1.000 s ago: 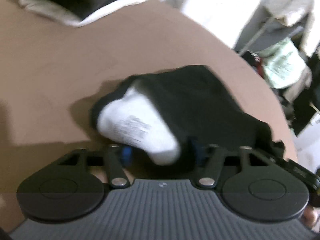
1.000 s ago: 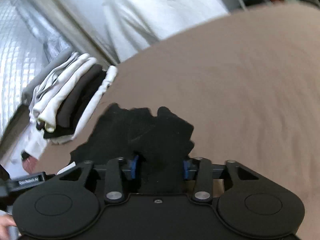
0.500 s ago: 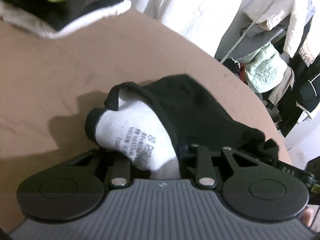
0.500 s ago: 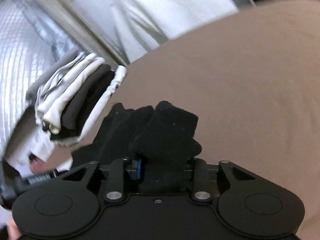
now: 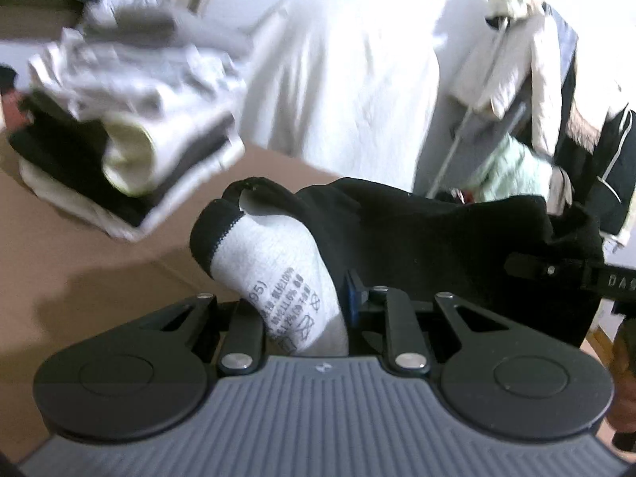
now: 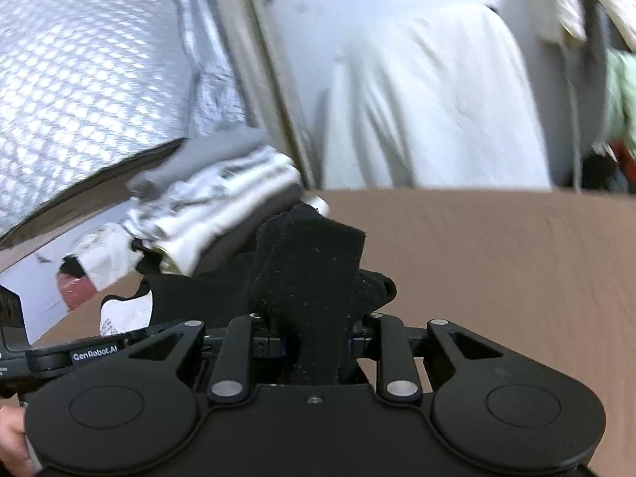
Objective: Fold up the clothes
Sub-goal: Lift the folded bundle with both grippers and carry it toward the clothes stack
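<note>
A black garment [image 5: 417, 234] with a white inner lining and care label [image 5: 286, 294] hangs between both grippers, lifted off the brown table [image 5: 59, 262]. My left gripper [image 5: 306, 314] is shut on the white-lined end. My right gripper [image 6: 318, 342] is shut on the other end of the black garment [image 6: 314, 270], which bunches up between its jaws. The right gripper's body shows at the right of the left wrist view [image 5: 556, 270]. The left gripper's body shows at the lower left of the right wrist view [image 6: 95, 353].
A stack of folded white, grey and black clothes [image 5: 127, 131] sits on the table's far left; it also shows in the right wrist view [image 6: 214, 214]. A white cloth [image 6: 429, 111] hangs behind the table. A rack with jackets [image 5: 528, 79] stands at the right.
Both grippers have risen with the garment, lifting it off the table. The views have tilted up toward the wall and the folded stack.
</note>
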`<act>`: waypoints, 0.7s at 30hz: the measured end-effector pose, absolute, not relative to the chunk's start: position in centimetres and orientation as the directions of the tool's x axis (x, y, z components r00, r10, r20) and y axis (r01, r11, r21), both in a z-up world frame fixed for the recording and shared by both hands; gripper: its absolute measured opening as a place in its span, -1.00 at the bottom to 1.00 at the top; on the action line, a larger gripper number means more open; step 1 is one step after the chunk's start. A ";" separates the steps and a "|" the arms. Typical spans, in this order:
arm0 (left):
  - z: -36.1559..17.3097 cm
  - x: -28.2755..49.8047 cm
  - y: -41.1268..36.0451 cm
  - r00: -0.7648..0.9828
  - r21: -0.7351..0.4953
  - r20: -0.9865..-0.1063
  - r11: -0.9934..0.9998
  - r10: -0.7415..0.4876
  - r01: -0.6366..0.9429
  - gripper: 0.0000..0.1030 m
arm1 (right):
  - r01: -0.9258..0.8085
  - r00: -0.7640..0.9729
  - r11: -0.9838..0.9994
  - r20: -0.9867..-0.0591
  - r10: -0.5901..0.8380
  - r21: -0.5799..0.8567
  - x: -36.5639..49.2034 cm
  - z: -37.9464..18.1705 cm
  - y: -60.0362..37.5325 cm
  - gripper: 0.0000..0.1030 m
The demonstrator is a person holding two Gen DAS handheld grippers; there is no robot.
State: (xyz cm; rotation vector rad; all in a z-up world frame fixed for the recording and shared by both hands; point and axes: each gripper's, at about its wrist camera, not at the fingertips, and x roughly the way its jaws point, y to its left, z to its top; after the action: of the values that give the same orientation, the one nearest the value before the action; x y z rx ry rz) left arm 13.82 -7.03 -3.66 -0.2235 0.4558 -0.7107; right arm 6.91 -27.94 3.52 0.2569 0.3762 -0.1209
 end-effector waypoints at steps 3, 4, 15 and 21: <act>-1.7 13.9 -4.8 0.715 -0.339 -0.272 0.759 -0.644 0.555 -0.61 | 0.095 0.936 0.979 -0.352 -0.025 0.182 8.6 6.1 -26.1 -0.47; -1.2 14.1 -4.1 0.725 -0.352 -0.259 0.762 -0.638 0.544 -0.61 | 0.073 0.938 0.982 -0.346 -0.009 0.172 9.1 7.0 -25.5 -0.47; 3.5 15.6 1.6 0.833 -0.367 -0.166 0.817 -0.527 0.444 -0.61 | -0.116 0.932 0.992 -0.340 0.126 0.050 13.5 14.6 -19.3 -0.48; 8.2 18.2 4.2 0.864 -0.354 -0.100 0.829 -0.494 0.433 -0.61 | -0.187 0.934 0.982 -0.305 0.184 0.022 17.6 20.1 -18.3 -0.51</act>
State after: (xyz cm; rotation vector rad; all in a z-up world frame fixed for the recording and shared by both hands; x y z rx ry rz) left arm 18.20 4.18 8.24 -0.3288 0.1911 -0.4953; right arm 17.57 -18.33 20.14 -0.0075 0.3109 0.1897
